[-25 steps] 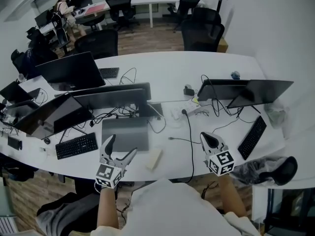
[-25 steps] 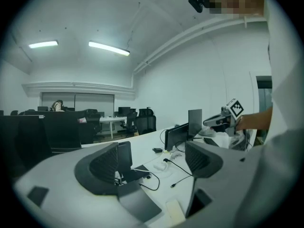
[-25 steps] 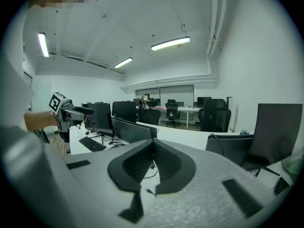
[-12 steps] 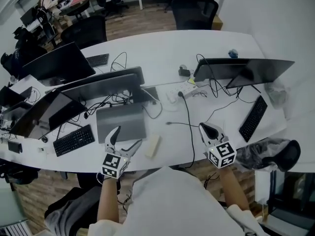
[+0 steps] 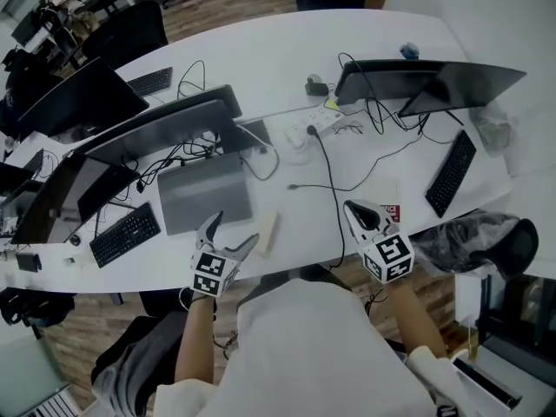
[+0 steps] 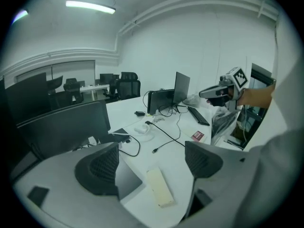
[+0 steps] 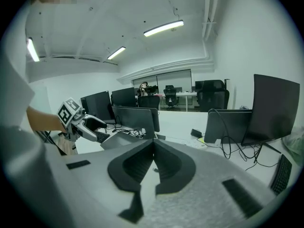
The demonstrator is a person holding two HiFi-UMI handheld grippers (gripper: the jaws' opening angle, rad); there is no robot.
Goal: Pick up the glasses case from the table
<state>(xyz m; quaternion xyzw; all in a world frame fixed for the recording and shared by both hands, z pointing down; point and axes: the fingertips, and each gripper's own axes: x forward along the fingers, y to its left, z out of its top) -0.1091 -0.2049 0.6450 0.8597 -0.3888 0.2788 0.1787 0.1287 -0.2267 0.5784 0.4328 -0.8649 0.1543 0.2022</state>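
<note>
Fingers (image 6: 102,167) of the left gripper (image 5: 233,234) stand spread and empty, with the pale glasses case (image 6: 159,187) lying flat on the bench (image 5: 287,68) just ahead of them; the head view shows it just beside one fingertip. The right gripper (image 7: 153,156) has its fingers pressed together. The print on the small red card (image 5: 388,213) is too small to read.
</note>
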